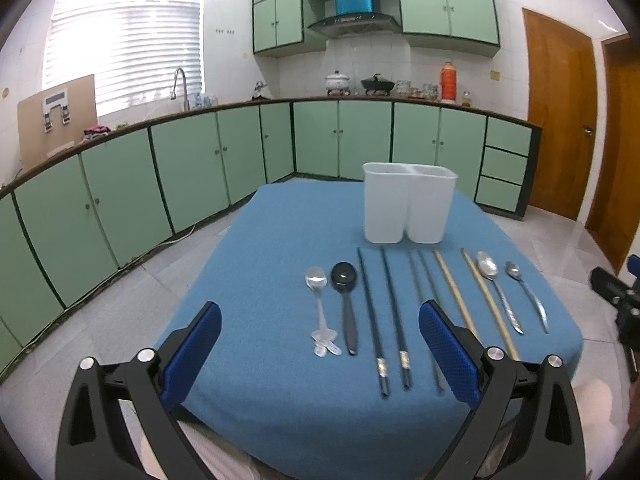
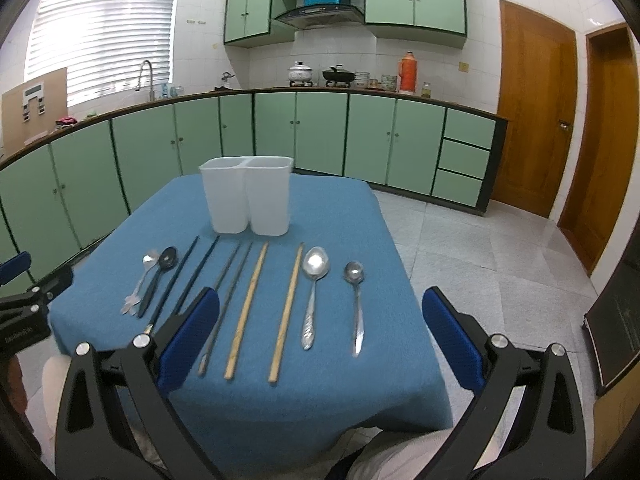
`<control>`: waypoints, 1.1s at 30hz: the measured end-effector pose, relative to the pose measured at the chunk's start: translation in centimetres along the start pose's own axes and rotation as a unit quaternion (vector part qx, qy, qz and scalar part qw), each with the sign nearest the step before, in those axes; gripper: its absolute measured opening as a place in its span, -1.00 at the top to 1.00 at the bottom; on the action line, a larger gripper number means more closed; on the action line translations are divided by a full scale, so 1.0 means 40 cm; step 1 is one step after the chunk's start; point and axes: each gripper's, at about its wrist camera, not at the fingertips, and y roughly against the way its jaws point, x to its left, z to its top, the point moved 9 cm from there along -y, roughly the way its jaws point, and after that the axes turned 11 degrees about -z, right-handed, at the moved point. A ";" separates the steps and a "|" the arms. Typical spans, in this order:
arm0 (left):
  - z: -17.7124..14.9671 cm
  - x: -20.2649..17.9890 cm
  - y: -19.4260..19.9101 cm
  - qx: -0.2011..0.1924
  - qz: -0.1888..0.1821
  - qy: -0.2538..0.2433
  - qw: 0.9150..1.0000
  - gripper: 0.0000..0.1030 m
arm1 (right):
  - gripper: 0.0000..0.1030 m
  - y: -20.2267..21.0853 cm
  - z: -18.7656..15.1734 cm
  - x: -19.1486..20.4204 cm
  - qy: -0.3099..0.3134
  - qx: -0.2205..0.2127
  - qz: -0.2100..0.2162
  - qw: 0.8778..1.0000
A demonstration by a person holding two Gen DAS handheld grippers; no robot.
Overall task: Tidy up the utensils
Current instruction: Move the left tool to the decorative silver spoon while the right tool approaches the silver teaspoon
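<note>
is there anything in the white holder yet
No, both compartments of the white holder look empty and the utensils lie on the blue cloth.

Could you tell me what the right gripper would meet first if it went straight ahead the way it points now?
Probably the wooden chopsticks lying on the blue cloth, between the open right gripper fingers; depth is unclear.

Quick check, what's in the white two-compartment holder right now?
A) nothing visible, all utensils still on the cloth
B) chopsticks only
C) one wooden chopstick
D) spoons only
A: nothing sticks up above the rim of the white holder; the spoons, including the large metal spoon, and the chopsticks, including the wooden pair, all lie in a row on the blue cloth in front of it.
</note>
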 end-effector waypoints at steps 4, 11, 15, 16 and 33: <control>0.013 0.044 -0.082 0.027 0.007 0.007 1.000 -0.88 | -0.91 -0.067 0.012 -0.019 -0.012 0.012 -0.010 1.000; 0.006 0.102 -0.257 0.095 0.012 0.008 0.995 -0.87 | -0.56 -0.194 0.033 -0.027 -0.018 0.038 -0.019 0.999; -0.003 0.132 -0.346 0.130 0.015 0.017 0.991 -0.76 | -0.38 -0.258 0.031 -0.015 -0.016 0.060 -0.015 0.998; -0.005 0.139 -0.363 0.136 0.017 0.020 0.990 -0.73 | -0.36 -0.276 0.030 -0.010 -0.013 0.064 -0.014 0.998; -0.020 0.185 -0.505 0.185 0.020 0.028 0.982 -0.63 | -0.26 -0.413 0.027 0.025 -0.005 0.100 -0.016 0.995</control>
